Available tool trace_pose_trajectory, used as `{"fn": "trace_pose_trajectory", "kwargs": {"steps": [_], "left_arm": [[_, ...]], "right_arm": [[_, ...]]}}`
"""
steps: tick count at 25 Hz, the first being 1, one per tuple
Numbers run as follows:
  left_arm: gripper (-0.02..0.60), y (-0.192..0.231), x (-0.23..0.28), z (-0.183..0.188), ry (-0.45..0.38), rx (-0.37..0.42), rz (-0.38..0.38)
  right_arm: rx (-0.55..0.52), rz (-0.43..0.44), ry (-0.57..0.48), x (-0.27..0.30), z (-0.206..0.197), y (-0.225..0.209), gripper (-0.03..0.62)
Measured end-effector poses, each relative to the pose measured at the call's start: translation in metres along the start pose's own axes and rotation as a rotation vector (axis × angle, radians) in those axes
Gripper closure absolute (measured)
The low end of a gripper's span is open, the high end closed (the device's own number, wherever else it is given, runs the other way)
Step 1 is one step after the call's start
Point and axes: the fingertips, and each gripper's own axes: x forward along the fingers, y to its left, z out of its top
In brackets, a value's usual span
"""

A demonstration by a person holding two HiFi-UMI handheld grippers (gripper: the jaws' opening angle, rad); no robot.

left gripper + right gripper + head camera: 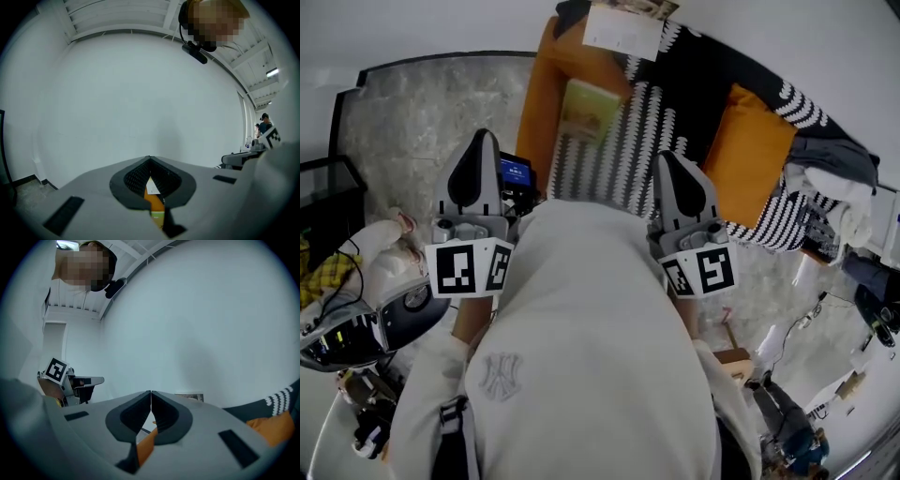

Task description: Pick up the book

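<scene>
Book: A yellow-green book point(584, 108) lay flat on the sofa, its right edge meeting the striped blanket. It sat ahead of both tools, beyond their tips and between their two lines, touched by neither.

Book, left gripper view: A thin green sliver of it point(157, 216) showed low in the gap behind the closed tips, below a strip of orange.

Left gripper: The left gripper point(480, 139) was held nearly level, pointing at the sofa's near left corner. Its jaws met at the tips point(150, 158) with nothing clamped between them. The book lay ahead and to its right.

Right gripper: The right gripper point(668, 157) was also nearly level, with its tips over the near edge of the blanket. Its jaws were pressed together point(151, 392) and held nothing. The book lay ahead and to its left.

Marker cubes: A cube with square markers rode at the rear of each tool, left point(469, 267) and right point(703, 272).

Sofa: The orange sofa point(542, 103) stood directly ahead of both tools.

Blanket: A black-and-white patterned blanket point(642, 131) covered the seat from the book rightward.

Cushion: An orange cushion point(748, 150) lay on the blanket, ahead and to the right of the right gripper.

Paper: A pale printed sheet point(623, 28) lay beyond the book, at the sofa's far end.

Wall: A plain white wall point(140, 93) filled most of both gripper views.
</scene>
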Motion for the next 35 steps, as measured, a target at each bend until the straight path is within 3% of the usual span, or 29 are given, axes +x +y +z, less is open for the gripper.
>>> {"fn": "trace_pose_trajectory", "kwargs": {"steps": [9,15,26,30,35], "left_arm": [[0.572,-0.004,0.014,-0.003,0.014,-0.02,-0.069],[0.572,0.007,0.016,-0.004,0.035,-0.023,-0.063],[0.572,0.018,0.013,0.008,0.049,-0.039,-0.049],[0.572,0.019,0.021,0.005,0.062,-0.045,-0.051],[0.572,0.018,0.018,0.007,0.085,-0.053,-0.039]], "right_arm": [[0.017,-0.057,-0.015,0.001,0.0,-0.001,0.576],[0.0,-0.096,0.002,0.006,0.0,-0.004,0.576],[-0.05,-0.047,0.051,0.018,0.006,0.014,0.574],[-0.039,-0.017,0.093,0.028,-0.004,0.011,0.508],[-0.03,0.006,0.135,0.034,-0.011,0.009,0.488]]}}
